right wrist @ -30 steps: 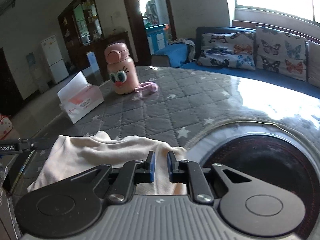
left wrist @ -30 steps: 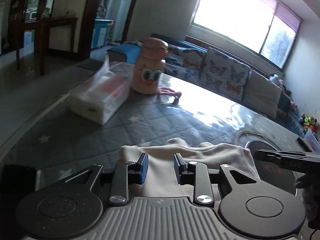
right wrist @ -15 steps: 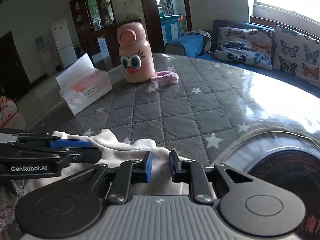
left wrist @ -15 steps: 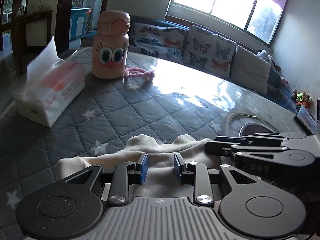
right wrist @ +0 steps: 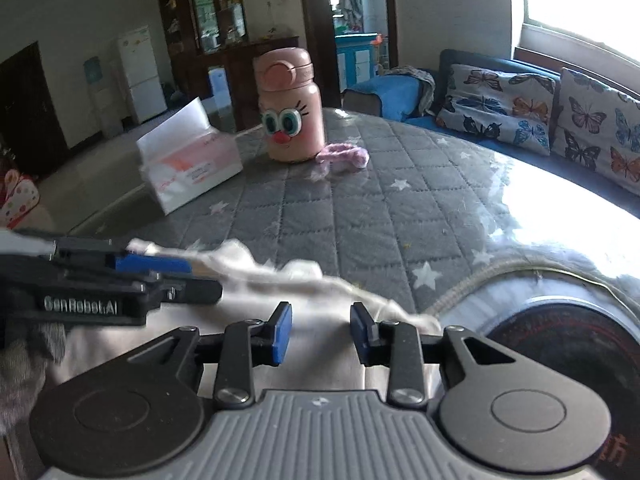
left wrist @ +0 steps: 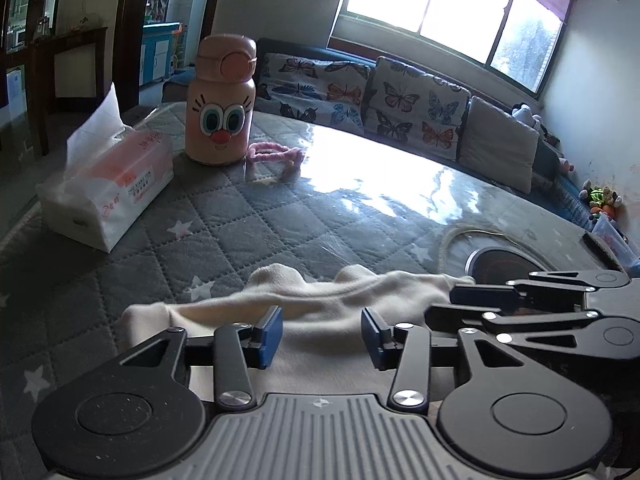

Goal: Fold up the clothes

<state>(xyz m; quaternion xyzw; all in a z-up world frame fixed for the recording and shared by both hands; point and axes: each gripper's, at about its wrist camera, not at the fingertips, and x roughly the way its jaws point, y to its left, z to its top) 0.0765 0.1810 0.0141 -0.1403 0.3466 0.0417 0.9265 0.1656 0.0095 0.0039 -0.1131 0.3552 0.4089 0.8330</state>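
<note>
A cream garment (left wrist: 320, 300) lies bunched on the grey quilted table cover (left wrist: 248, 232), its far edge rumpled. My left gripper (left wrist: 321, 332) hovers low over its near part. The jaws are opening, the cloth lies beneath and between the blue pads, and they do not press on it. My right gripper (right wrist: 321, 330) is over the same garment (right wrist: 280, 280) a little to the right. Its jaws are opening too, with the cloth loose between them. Each gripper shows in the other's view: the right gripper (left wrist: 520, 308) close beside on the right, the left gripper (right wrist: 120, 276) on the left.
Far left on the table stand a pink bottle with a cartoon face (left wrist: 222, 100), a tissue pack (left wrist: 108, 184) and a pink fuzzy band (left wrist: 276, 154). A round black hob plate (right wrist: 560, 340) is set in the table to the right. A sofa with butterfly cushions (left wrist: 400, 96) runs behind.
Both pairs of jaws have spread wider and the cloth now lies loose between them. The two grippers have drawn close side by side over the garment, lower and nearer the table.
</note>
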